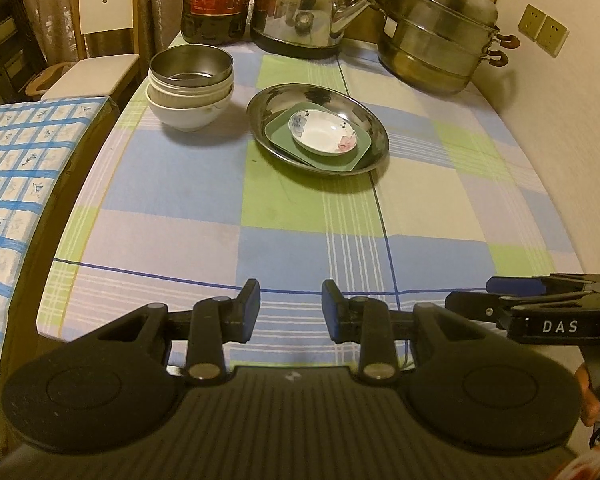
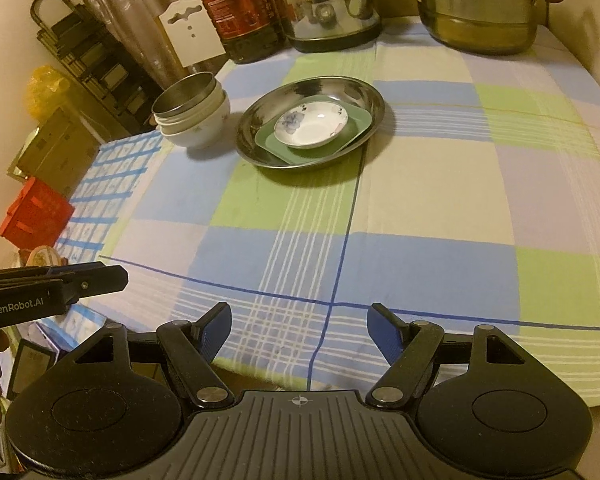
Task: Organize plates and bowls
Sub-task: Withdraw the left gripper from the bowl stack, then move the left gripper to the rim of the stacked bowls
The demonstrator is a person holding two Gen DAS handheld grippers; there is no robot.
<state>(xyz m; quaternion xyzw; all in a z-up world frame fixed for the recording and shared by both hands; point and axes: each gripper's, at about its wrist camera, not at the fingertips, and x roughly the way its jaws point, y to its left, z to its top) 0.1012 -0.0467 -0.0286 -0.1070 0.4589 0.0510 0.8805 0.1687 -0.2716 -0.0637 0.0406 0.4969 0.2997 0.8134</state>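
Lettering showed on both tools: "DAS" in white on the side of the right gripper (image 1: pixel 476 300) as seen from the left wrist camera, and "GenRobot.AI" on the side of the left gripper (image 2: pixel 100 276) as seen from the right. A red label with small unreadable print wrapped the dark oil bottle (image 2: pixel 240 12) at the table's far edge.

Both claws were empty and touched nothing. The left gripper's blue-padded fingers (image 1: pixel 250 308) stood a modest gap apart; the right gripper's fingers (image 2: pixel 384 332) were spread wider. Each pointed down and forward over the near edge of the checked blue, green and white tablecloth (image 2: pixel 420 200), side by side, a hand (image 1: pixel 596 396) gripping the right handle.

Well ahead sat the stacked white ceramic bowls (image 1: pixel 190 100) with a steel bowl (image 1: pixel 191 63) nested on top, and just beside them the round steel plate (image 1: pixel 328 100) carrying a green square plate (image 1: pixel 284 136) and a small white flowered dish (image 1: pixel 323 132).
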